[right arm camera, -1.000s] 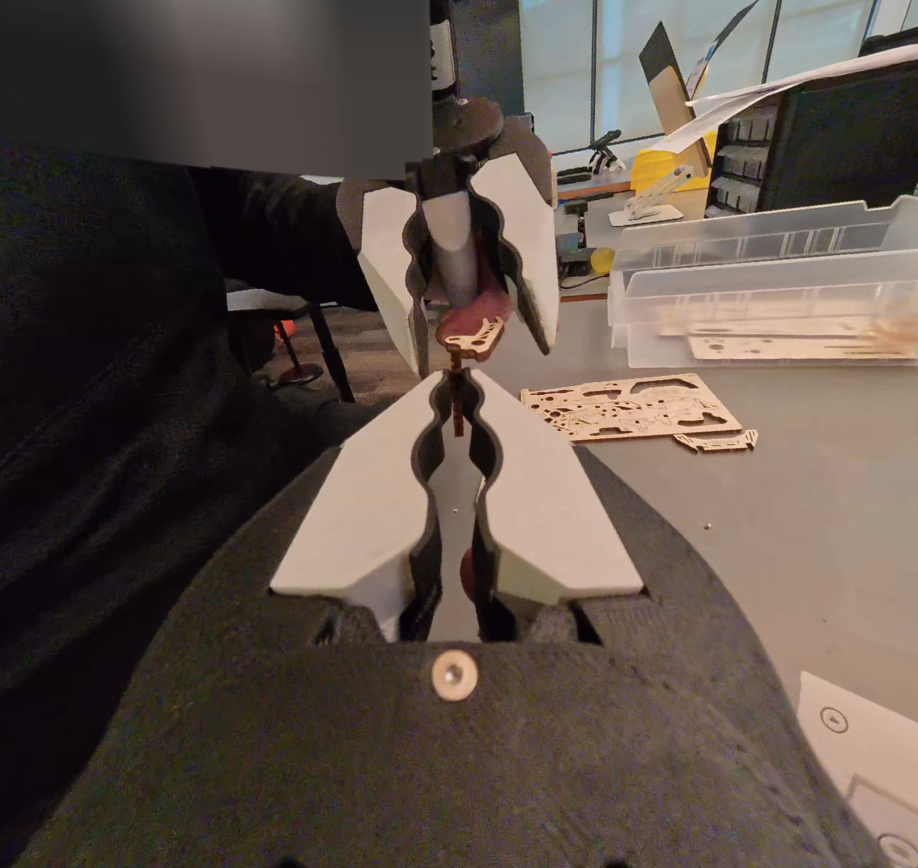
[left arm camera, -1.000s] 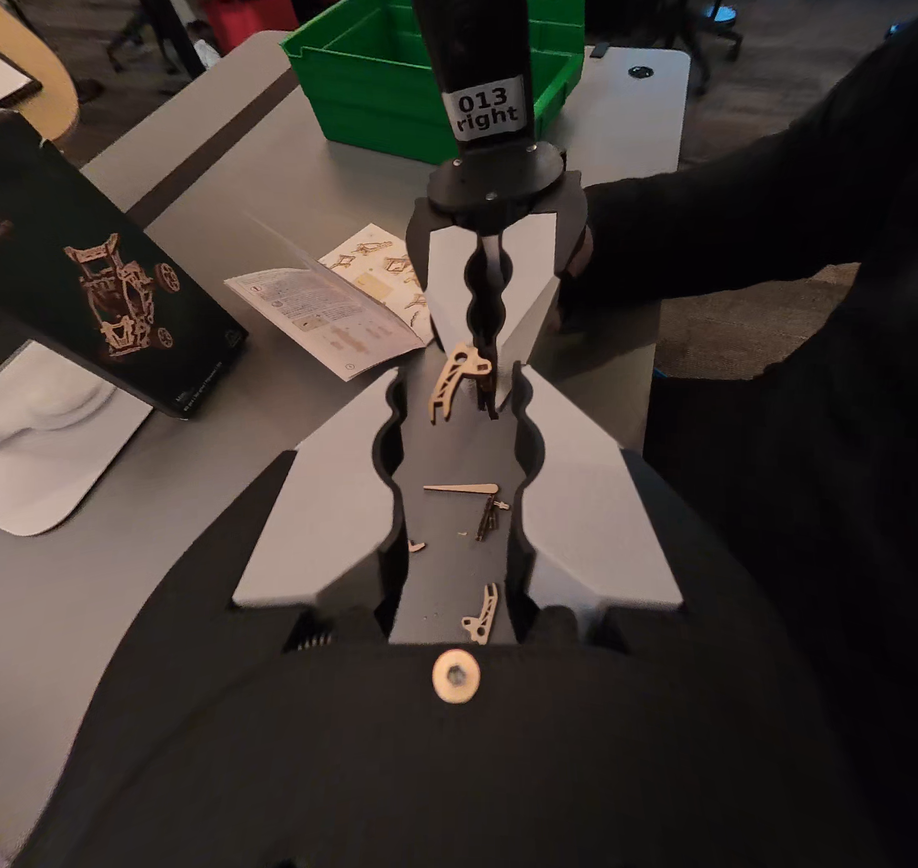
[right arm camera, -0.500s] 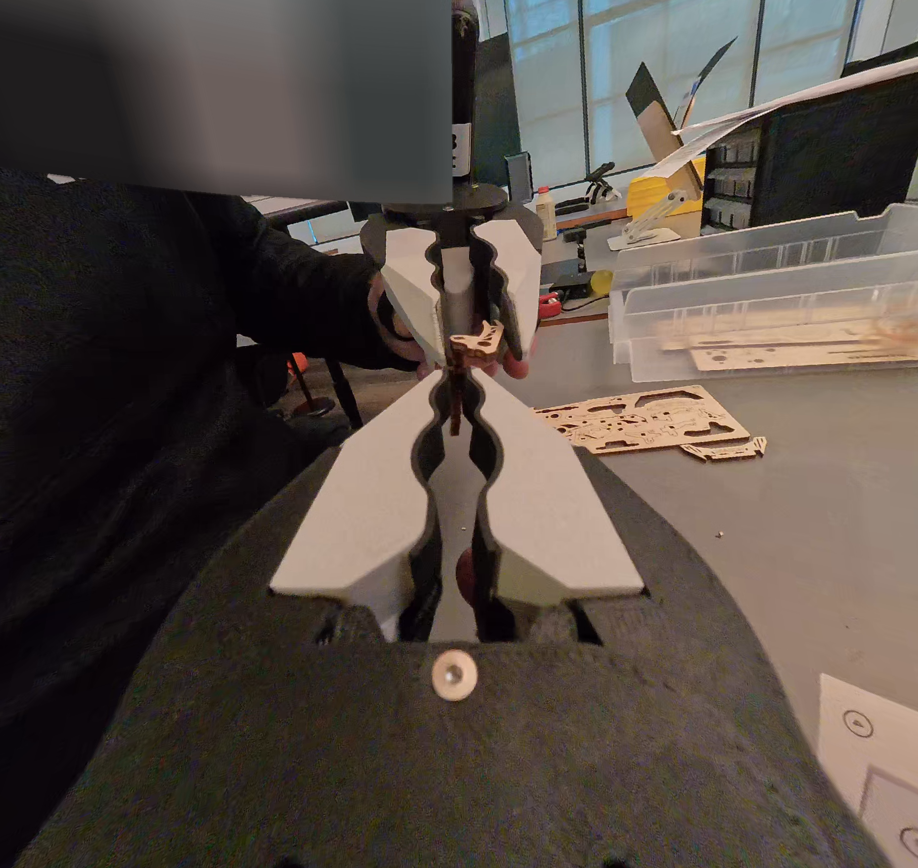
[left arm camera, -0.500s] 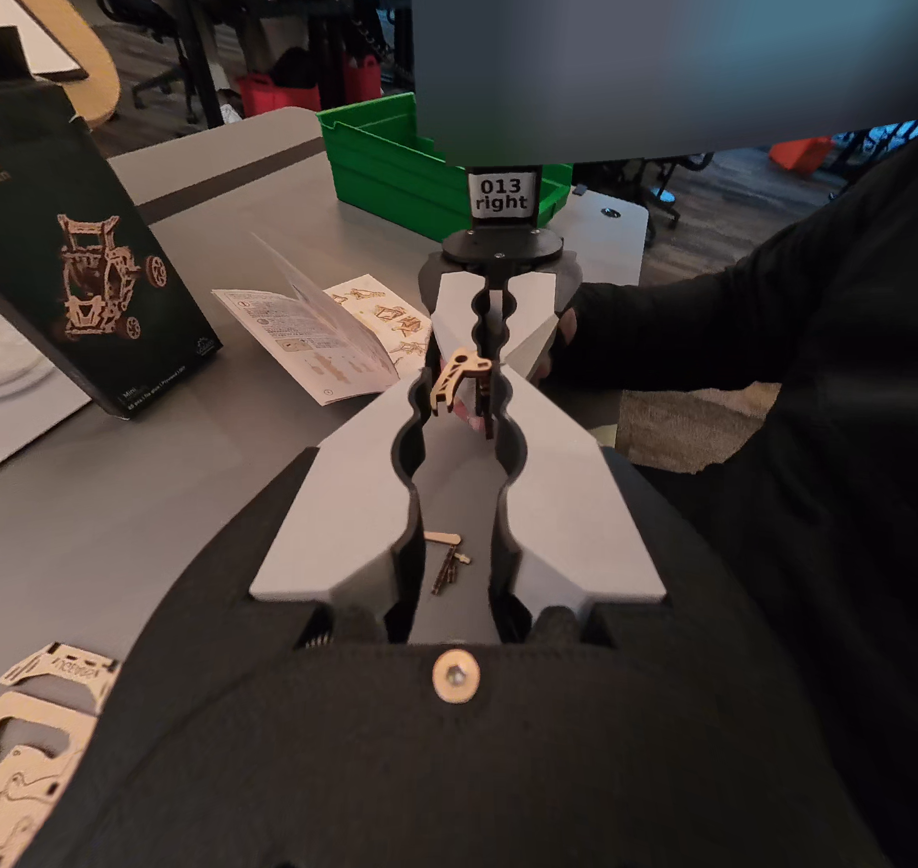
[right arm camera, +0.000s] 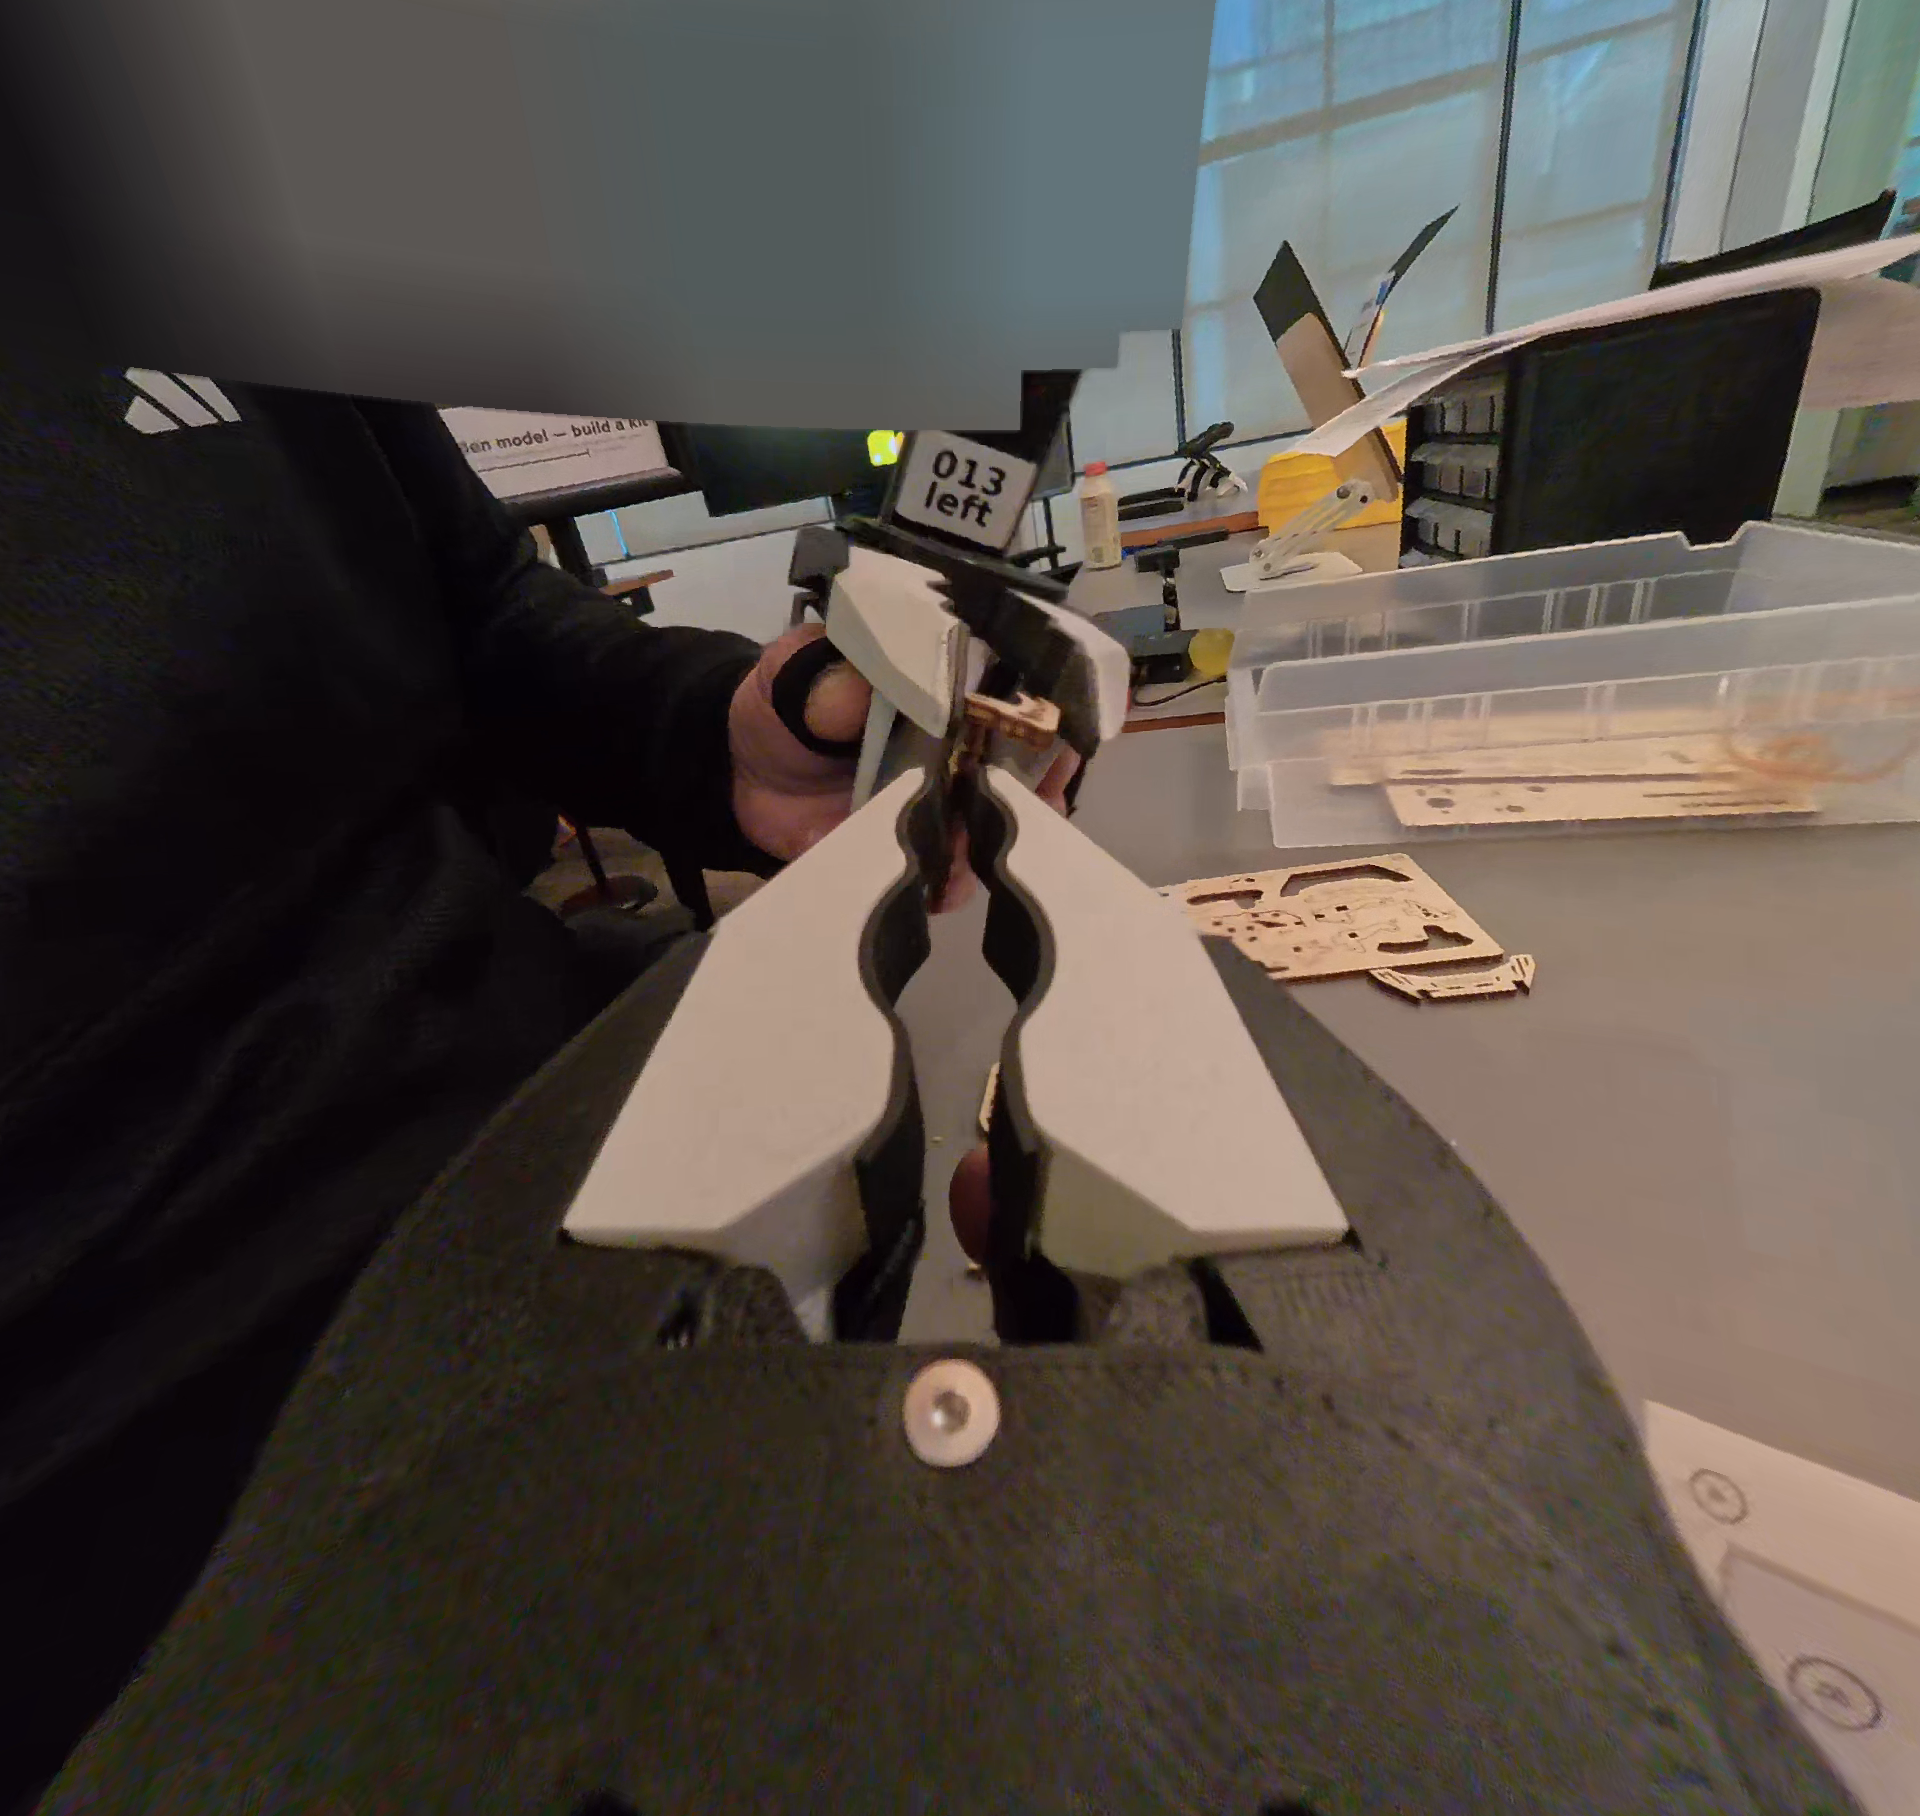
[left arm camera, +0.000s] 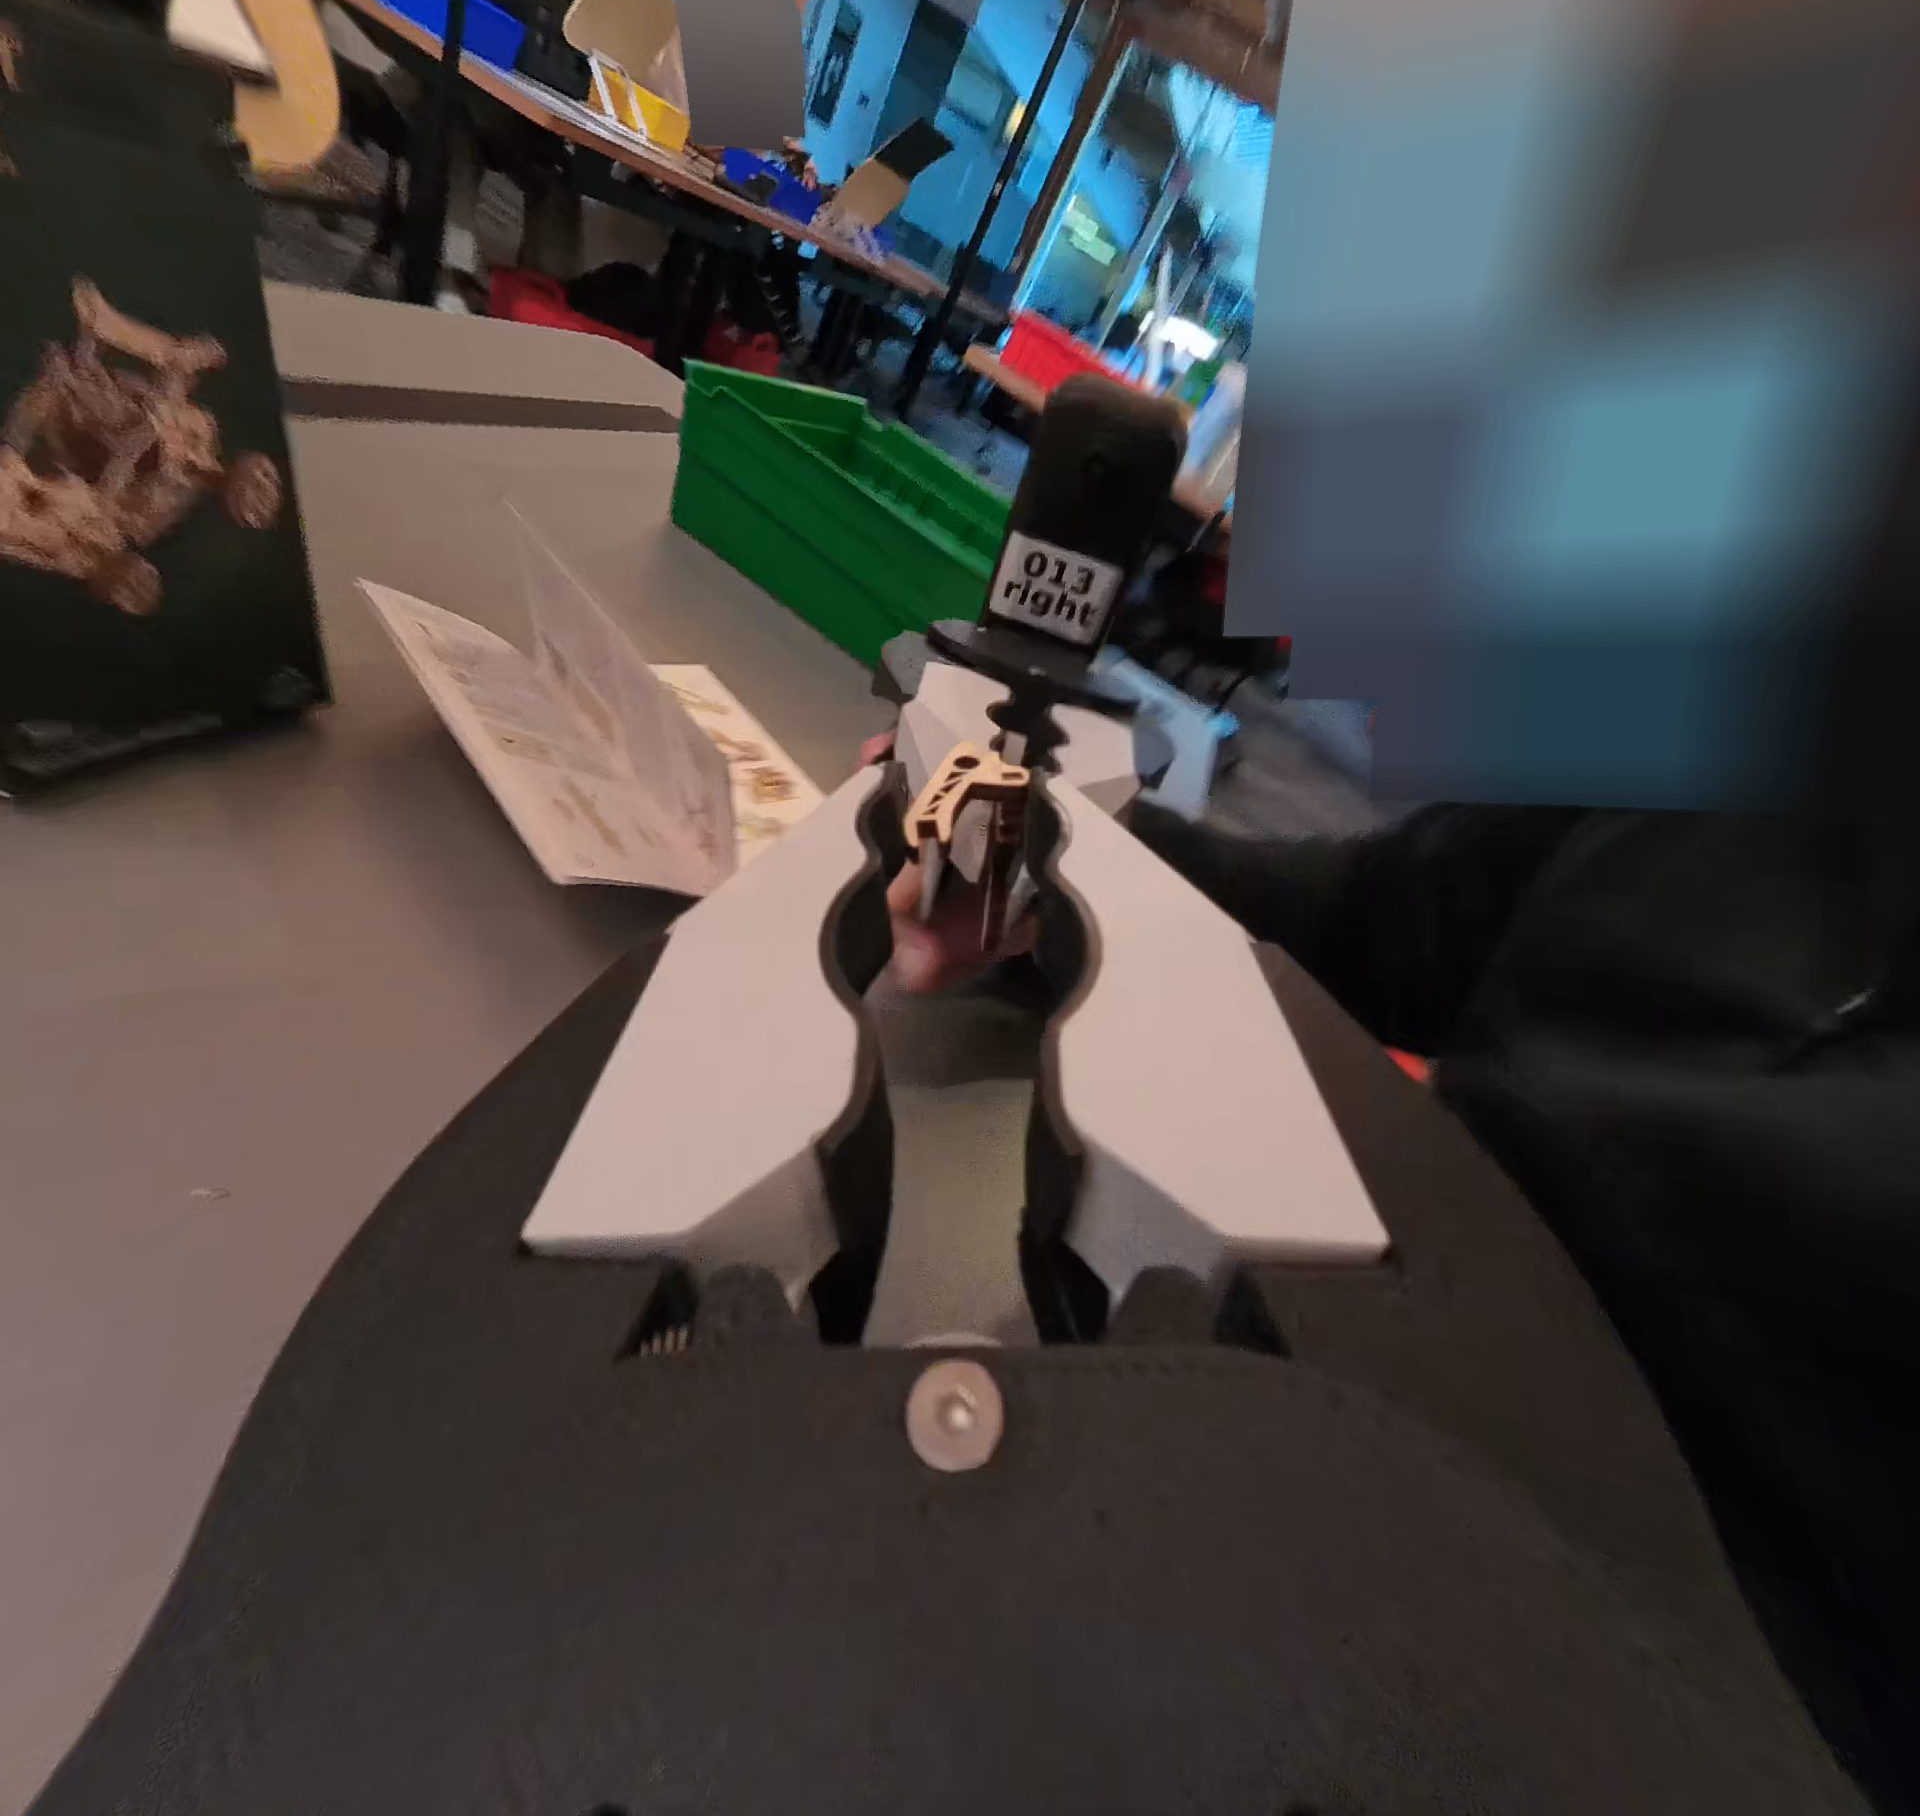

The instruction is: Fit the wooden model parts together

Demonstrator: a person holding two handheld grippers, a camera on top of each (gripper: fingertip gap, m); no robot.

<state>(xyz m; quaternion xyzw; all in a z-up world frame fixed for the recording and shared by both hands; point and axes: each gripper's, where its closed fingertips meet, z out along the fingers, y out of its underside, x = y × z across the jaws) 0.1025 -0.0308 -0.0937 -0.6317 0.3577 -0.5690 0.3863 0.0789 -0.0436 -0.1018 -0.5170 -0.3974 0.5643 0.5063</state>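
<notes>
Wooden model parts meet in mid-air between two hand-held grippers, above a grey surface (left arm camera: 208,987).
Right gripper (right arm camera: 951,810) has its fingers closed on a thin dark wooden strip (right arm camera: 940,852) standing on edge. Left gripper (left arm camera: 961,816) has its fingers closed on a pale cut-out wooden piece (left arm camera: 956,795), which touches the strip's top end. An open instruction booklet (left arm camera: 561,727), a green bin (left arm camera: 821,519) and a wooden parts sheet (right arm camera: 1340,919) lie around.
</notes>
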